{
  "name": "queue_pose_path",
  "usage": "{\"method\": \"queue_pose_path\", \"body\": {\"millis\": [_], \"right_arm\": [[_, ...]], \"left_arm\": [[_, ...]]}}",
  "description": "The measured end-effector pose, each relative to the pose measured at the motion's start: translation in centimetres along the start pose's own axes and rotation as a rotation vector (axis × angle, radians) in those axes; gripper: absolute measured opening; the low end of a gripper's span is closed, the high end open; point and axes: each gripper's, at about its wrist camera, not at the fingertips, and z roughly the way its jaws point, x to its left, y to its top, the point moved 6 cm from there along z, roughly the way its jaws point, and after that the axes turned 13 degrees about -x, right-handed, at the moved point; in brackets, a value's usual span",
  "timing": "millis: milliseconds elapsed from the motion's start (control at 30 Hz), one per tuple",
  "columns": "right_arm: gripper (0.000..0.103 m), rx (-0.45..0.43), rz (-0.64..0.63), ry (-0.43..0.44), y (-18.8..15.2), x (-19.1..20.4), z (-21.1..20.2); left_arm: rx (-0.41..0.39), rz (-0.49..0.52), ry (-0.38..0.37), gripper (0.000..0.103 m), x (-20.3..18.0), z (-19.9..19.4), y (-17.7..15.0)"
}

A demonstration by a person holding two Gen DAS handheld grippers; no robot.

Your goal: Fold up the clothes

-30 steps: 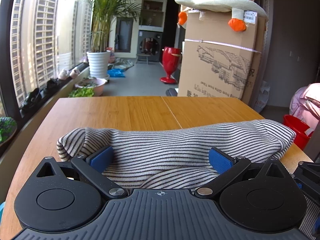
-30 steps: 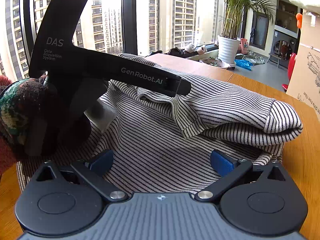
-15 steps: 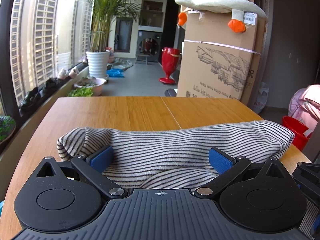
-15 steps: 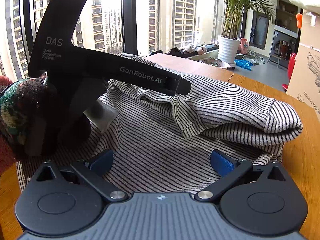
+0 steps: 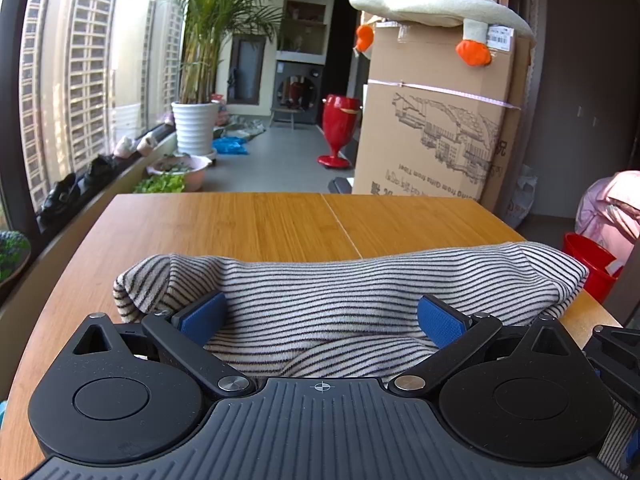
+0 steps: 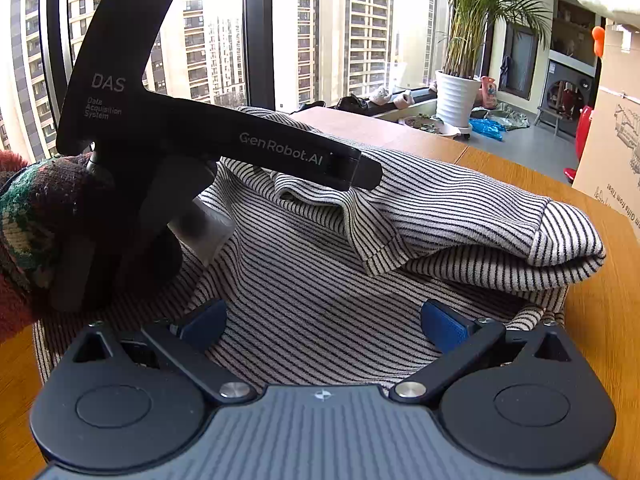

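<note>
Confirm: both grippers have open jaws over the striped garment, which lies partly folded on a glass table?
Not quite. The table is wood, not glass, as the left wrist view shows. The rest holds: the left gripper and right gripper both have their jaws open over the striped garment, which lies partly folded.

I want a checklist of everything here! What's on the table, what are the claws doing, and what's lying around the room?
Surface: wooden table, bare beyond the clothing.
Job's things: striped top, folded over with layers stacked.
Clutter: nothing seen on the table.
Grippers: left claw open, over the top; right claw open, low over the top's flat part.
Cables: nothing seen.
Surroundings: cardboard box with a plush toy on it, potted palm, red bucket, shoes by the window.
</note>
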Motion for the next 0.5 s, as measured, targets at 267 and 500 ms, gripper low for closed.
{"method": "queue_pose_path", "body": {"millis": [267,500], "right_arm": [[0.103,0.000,0.000,0.000,-0.01,-0.02,0.01],[0.103,0.000,0.000,0.000,-0.03,-0.03,0.01]], "left_arm": [[-0.001,-0.007,-0.004,0.103,0.16,0.00,0.00],[-0.004,-0.018,-0.010,0.103,0.33,0.10,0.06]]}}
